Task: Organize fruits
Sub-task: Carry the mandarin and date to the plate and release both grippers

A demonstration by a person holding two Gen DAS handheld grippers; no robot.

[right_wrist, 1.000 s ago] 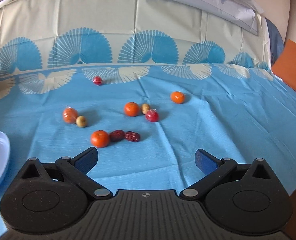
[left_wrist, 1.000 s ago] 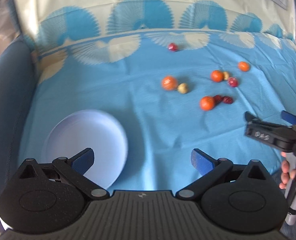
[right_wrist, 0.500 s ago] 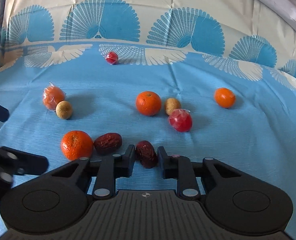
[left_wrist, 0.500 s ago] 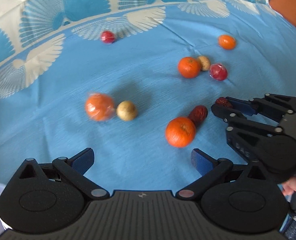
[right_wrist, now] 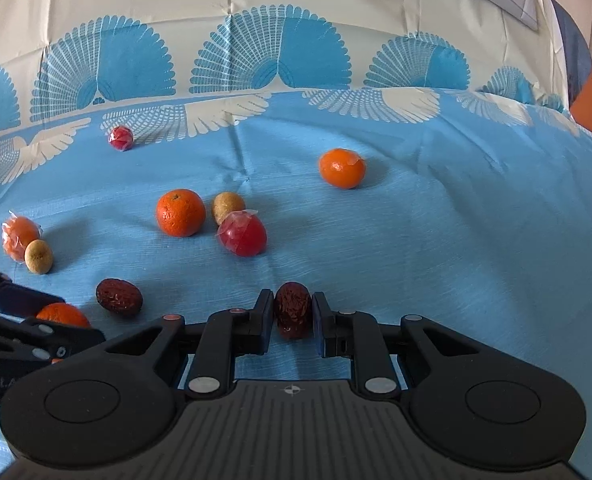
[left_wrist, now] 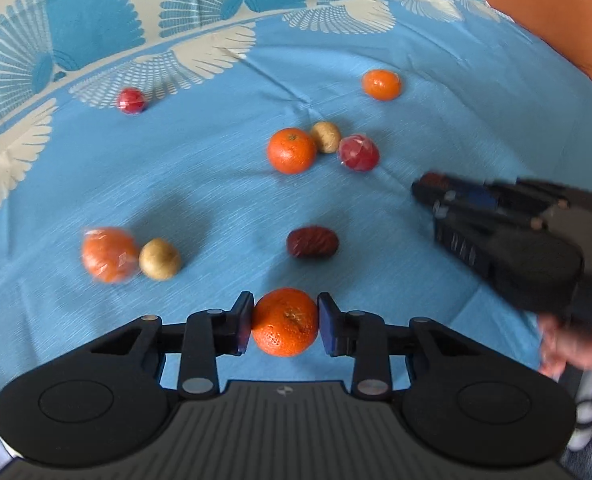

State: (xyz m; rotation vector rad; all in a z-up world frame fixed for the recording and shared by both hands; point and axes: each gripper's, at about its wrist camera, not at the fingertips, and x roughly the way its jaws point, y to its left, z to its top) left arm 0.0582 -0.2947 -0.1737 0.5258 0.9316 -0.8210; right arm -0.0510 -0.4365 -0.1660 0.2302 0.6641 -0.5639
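Both tongs are angled down at the blue cloth (right_wrist: 436, 240), which has a white fan and wing pattern along its far edge. The left tongs (left_wrist: 284, 323) are closing, with a mandarin (left_wrist: 285, 322) sitting right between the blue pads (both pads look like they're already touching the peel). That mandarin is bright orange, pebbly skin, stem dimple facing up.

The right tongs (right_wrist: 293, 316) are clenched on a date (right_wrist: 293, 315), dark red-brown and wrinkly, held upright between the pads just over the cloth. In the left wrist view the right tongs come in from the right side, blurred, with a bit of the person's hand (left_wrist: 572, 344) on the grip below.

The rest of the fruit lies loose on the cloth: another date (right_wrist: 119, 297) near the left tongs, a bare mandarin (right_wrist: 180, 212) beside a tan longan (right_wrist: 227, 207) and a plastic-wrapped red fruit (right_wrist: 242, 233), a wrapped mandarin (right_wrist: 19, 236) touching another longan (right_wrist: 38, 256), one mandarin (right_wrist: 342, 168) further back, and a small wrapped red fruit (right_wrist: 120, 137) up near the pattern.
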